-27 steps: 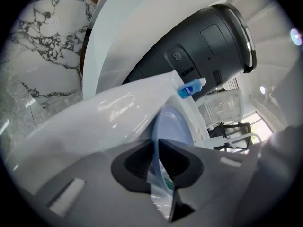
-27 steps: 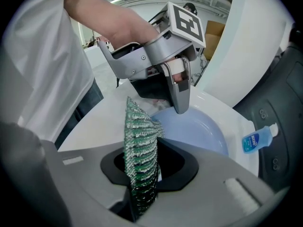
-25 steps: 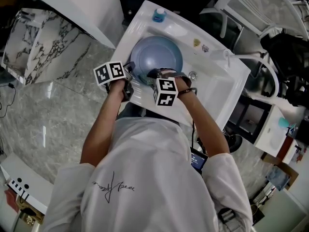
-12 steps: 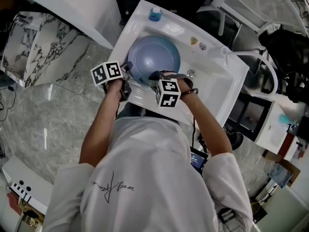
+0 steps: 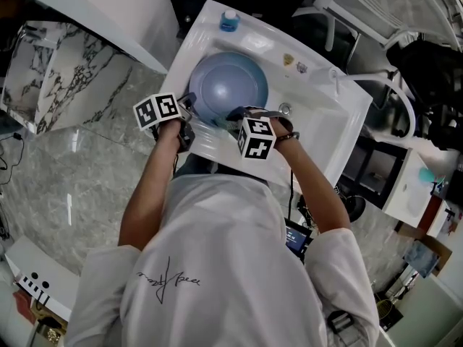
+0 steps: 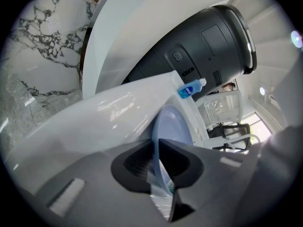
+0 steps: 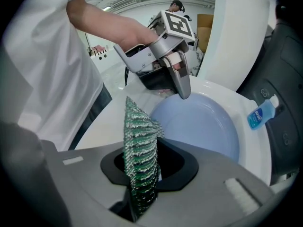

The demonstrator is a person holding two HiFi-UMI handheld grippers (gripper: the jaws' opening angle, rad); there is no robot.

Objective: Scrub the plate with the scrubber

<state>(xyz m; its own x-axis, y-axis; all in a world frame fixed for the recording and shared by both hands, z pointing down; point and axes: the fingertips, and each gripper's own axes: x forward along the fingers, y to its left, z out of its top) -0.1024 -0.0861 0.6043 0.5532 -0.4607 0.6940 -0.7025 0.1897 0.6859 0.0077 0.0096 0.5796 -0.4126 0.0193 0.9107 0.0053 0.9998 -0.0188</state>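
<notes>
Pale blue and round, the plate (image 5: 230, 85) sits in the bowl of the white sink (image 5: 327, 121) with its hollow face toward you. Your left gripper (image 6: 158, 150) has its fingers pinched on the plate's near rim, one finger on each side of the thin edge. Your right gripper (image 7: 142, 167) has its fingers pressed on a green scrubber (image 7: 138, 141) flecked with silver, which sticks up from between them as a flat, folded wedge. In the head view your right gripper is at the plate's near right edge, close beside the left one. No view shows whether the scrubber touches the plate. A small bottle of blue liquid (image 5: 229, 21) sits on the sink's far rim, beyond the plate.
</notes>
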